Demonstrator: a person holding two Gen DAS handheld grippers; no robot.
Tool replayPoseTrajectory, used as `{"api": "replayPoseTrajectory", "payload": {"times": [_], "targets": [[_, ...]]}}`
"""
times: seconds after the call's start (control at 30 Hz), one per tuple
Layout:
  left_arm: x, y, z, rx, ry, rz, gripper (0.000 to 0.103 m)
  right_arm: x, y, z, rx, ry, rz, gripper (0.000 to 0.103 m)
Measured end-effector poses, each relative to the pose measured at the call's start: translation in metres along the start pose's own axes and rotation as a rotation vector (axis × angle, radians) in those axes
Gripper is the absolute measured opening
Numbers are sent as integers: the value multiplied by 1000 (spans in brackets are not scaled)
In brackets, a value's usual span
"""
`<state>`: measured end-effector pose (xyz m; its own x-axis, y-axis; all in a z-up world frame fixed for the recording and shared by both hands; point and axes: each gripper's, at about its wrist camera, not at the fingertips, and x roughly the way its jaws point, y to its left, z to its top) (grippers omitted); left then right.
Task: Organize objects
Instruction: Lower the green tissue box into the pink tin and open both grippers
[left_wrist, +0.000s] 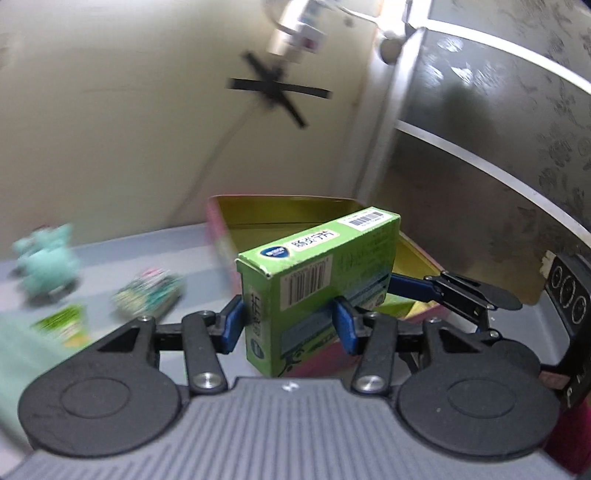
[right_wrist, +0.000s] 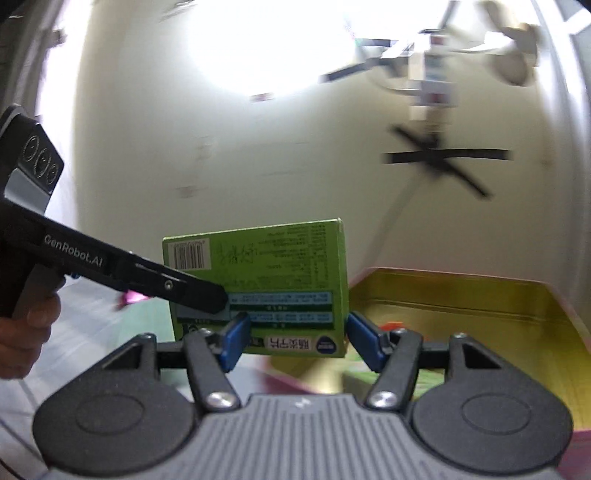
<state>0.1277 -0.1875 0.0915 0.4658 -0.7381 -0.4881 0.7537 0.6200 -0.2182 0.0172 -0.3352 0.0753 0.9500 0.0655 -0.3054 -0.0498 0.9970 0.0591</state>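
Green box (left_wrist: 314, 280) up off the grey table (left_wrist: 155, 245), standing on a long edge, squeezed across its thin sides by the clenched left gripper (left_wrist: 290, 325); probably held high for carrying over a rim. Far left, loose on the table: teal plush toy (left_wrist: 46, 258), small green packet (left_wrist: 62, 326), patterned packet (left_wrist: 149, 295), seemingly awaiting sorting. Behind the box and to its right: open pink tin (left_wrist: 280, 210) with yellow inside, likely the destination. Furthest right: right gripper (right_wrist: 295, 341) up against the box's far side, perhaps steadying or taking over; gripping or loose, impossible to tell.
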Motion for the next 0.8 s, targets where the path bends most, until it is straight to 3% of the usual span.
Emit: {"api": "replayPoseTrajectory", "payload": {"times": [0.23, 0.33, 0.4, 0.5, 0.8], "targets": [[86, -39, 16, 35, 71, -36, 55, 0, -69, -10, 81, 31, -166, 61], [110, -50, 21, 58, 89, -21, 56, 5, -89, -13, 95, 38, -232, 66], [121, -54, 24, 69, 94, 21, 61, 7, -95, -15, 75, 26, -293, 77], [123, -52, 26, 44, 101, 58, 62, 6, -103, -17, 91, 0, -344, 77], [71, -56, 0, 91, 96, 144, 62, -28, -102, -26, 196, -51, -299, 77]]}}
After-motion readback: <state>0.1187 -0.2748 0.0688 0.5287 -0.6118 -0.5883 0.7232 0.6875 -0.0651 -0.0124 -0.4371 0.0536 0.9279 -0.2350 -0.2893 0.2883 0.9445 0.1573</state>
